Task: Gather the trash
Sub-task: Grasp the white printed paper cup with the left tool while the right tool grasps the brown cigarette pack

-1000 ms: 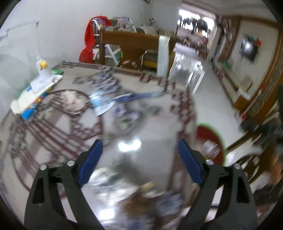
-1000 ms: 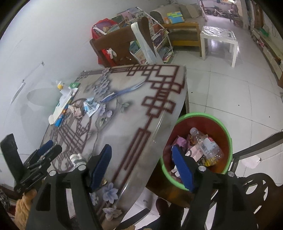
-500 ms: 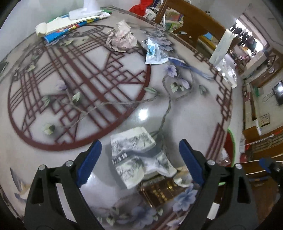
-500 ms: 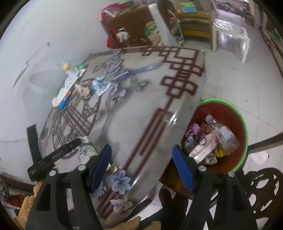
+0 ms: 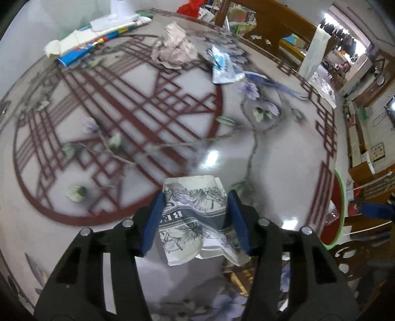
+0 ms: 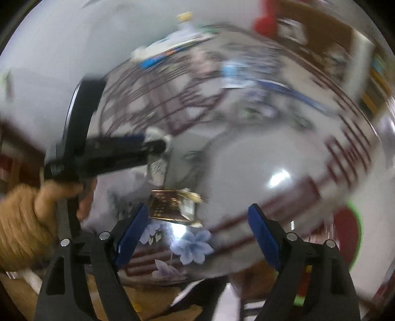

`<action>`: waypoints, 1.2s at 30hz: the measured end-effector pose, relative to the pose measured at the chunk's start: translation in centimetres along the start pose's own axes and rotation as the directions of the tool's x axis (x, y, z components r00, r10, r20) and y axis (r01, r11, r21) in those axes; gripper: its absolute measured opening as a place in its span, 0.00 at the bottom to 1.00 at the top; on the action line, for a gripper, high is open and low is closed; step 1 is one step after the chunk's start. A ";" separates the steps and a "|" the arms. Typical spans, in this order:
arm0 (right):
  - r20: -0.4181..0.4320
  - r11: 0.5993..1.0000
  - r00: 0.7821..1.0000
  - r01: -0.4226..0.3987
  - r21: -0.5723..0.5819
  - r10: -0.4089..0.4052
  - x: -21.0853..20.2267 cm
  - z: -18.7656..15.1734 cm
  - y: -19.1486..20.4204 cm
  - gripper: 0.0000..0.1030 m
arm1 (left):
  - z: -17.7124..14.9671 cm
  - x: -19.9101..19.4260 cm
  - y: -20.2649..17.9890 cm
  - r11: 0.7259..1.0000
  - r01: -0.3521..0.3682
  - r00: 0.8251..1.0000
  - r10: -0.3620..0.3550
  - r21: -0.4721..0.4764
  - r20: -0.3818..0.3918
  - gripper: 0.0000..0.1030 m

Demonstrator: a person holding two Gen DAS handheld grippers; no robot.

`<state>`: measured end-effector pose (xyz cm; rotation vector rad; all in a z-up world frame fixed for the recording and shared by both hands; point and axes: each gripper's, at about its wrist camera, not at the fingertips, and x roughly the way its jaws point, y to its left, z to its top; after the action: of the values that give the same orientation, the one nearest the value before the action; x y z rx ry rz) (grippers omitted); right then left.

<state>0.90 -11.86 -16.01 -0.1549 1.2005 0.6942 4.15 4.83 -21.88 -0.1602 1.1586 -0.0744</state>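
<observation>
Fingers, left gripper (image 5: pixel 196 219): the blue pads (image 5: pixel 153 219) are drawn in close on either side of a flattened paper packet (image 5: pixel 195 222) with a grey flower print, touching it on both sides; the packet lies on the table (image 5: pixel 284 158), near its front edge.

Fingers, right gripper (image 6: pixel 197 237): spread wide with nothing between them, hanging over the front edge of the table; that view is badly smeared. Just beyond its left pad lies a gold foil wrapper (image 6: pixel 172 205), apart from both pads.

Other litter, farther back on the table: a crumpled ball of paper (image 5: pixel 172 49); just beside it to the right, a blue and white plastic wrapper (image 5: pixel 226 66).

Table: glossy top printed with a dark red lattice circle and purple flowers.

At the far left edge: a stack of coloured booklets (image 5: pixel 98 42) with a white object standing on it.

Off the right side of the table, lower down: a red bin with a green rim (image 5: pixel 339 212).

Behind the table: a wooden chair (image 5: pixel 271 22).
</observation>
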 end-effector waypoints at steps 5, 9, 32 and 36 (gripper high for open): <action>-0.149 0.951 0.989 -0.067 -0.302 0.023 4.6 1.6 4.0 0.80 | 0.5 -0.3 1.9 1.000 -0.005 1.000 0.005 -0.013 -0.002 0.49; -0.250 0.899 0.968 -0.107 -0.425 -0.003 8.0 1.7 5.4 0.80 | 0.7 -0.1 3.4 0.999 -0.003 1.000 0.002 -0.050 -0.014 0.50; -0.337 0.839 0.937 -0.255 -0.481 0.091 11.4 2.5 4.8 0.73 | -0.3 0.8 3.9 0.992 0.010 0.999 -0.015 -0.123 -0.039 0.61; -0.365 0.824 0.930 -0.243 -0.512 0.048 13.1 1.8 5.8 0.75 | -0.2 0.4 3.7 0.994 -0.003 1.000 0.001 -0.112 -0.020 0.59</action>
<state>1.46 -1.05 -25.59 -0.6967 1.3184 1.1817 4.01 8.44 -22.94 -0.2585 1.1834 -0.0093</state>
